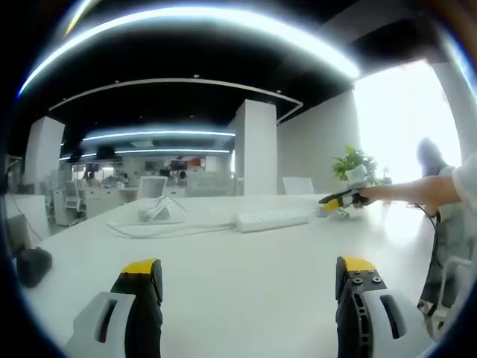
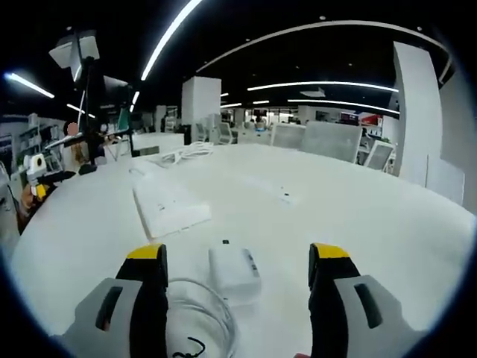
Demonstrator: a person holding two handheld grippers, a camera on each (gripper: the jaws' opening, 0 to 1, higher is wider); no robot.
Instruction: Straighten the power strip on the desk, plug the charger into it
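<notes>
White charger (image 2: 234, 270) lies on the worktop (image 2: 358, 224) just ahead of the right hand-held gripper (image 2: 235, 272), between its spread jaws, cable (image 2: 201, 313) coiled at 7 o'clock. Power strip (image 2: 168, 203) sits at 11 o'clock, long axis running away. Left hand-held gripper (image 1: 250, 280) spread, empty, well apart. Open worktop all round.

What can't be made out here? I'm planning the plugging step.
- Power strip sockets: too faint in the right gripper view; too small in the left gripper view.
- Charger prongs: not visible, it lies flat.
- Cable: cut off by the bottom edge and the fingers.
</notes>
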